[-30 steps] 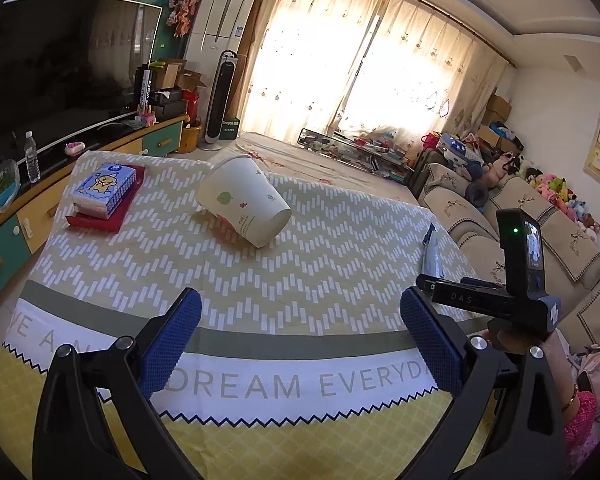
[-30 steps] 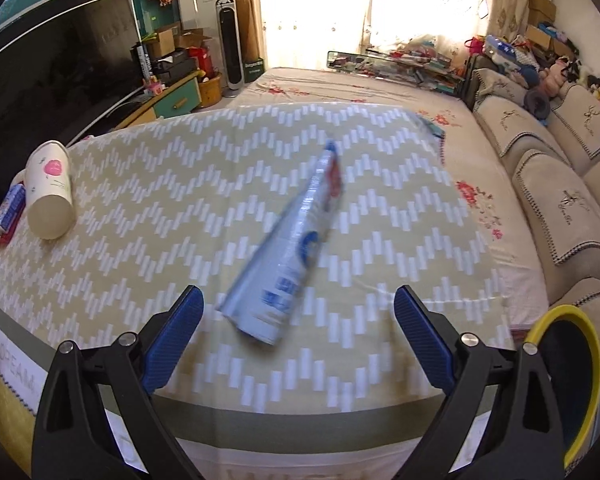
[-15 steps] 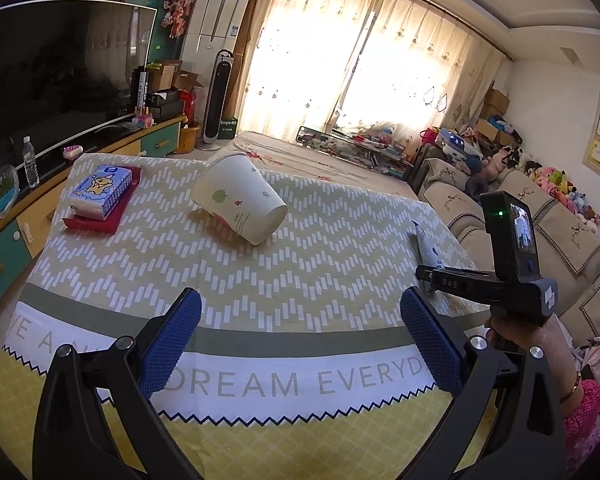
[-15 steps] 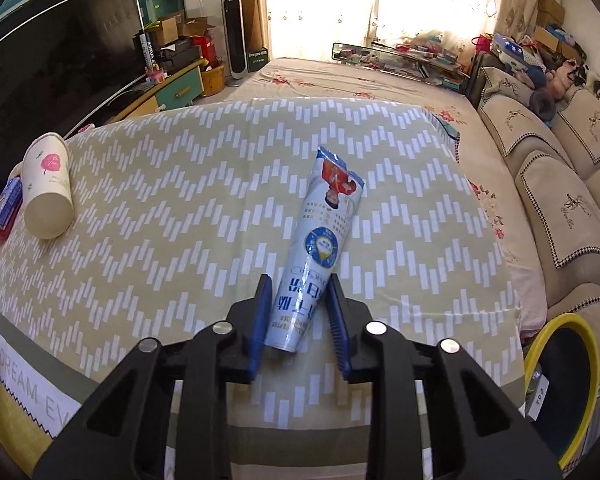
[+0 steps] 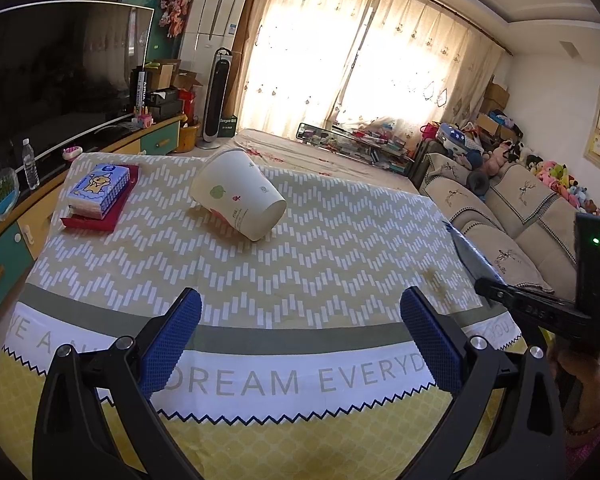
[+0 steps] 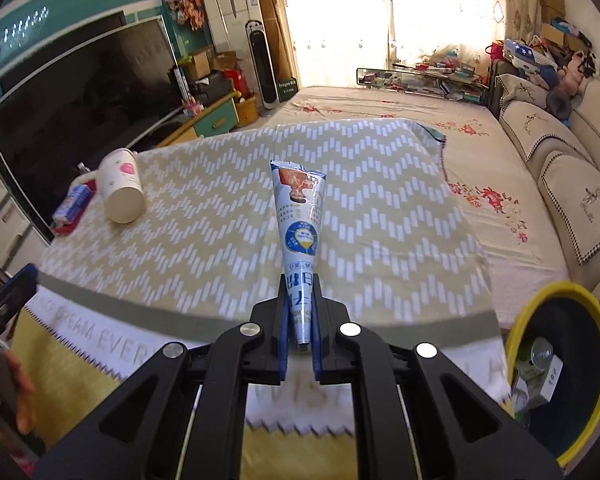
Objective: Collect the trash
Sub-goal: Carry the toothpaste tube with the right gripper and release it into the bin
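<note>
A blue and white cone-shaped wrapper (image 6: 300, 216) sticks out forward over the chevron tablecloth (image 6: 204, 216). My right gripper (image 6: 300, 292) has its jaws closing, and the blue pads press on the wrapper's narrow end. In the left wrist view the same wrapper (image 5: 466, 250) shows at the table's right edge, held by the right gripper (image 5: 496, 286). A white paper cup (image 5: 240, 196) lies on its side mid-table, also visible from the right as the cup (image 6: 120, 188). My left gripper (image 5: 299, 300) hangs open over the near edge with nothing between its fingers.
A yellow-rimmed bin (image 6: 566, 289) with several pieces of trash inside stands low at the right of the table. A tissue pack (image 5: 100, 188) lies on a red tray (image 5: 112, 216) at the far left. Sofas (image 5: 520, 216) line the right side.
The right gripper's jaws closed from wide open onto the wrapper's narrow end and lifted it off the cloth, pulling it back towards the near right. The left gripper stayed put.
</note>
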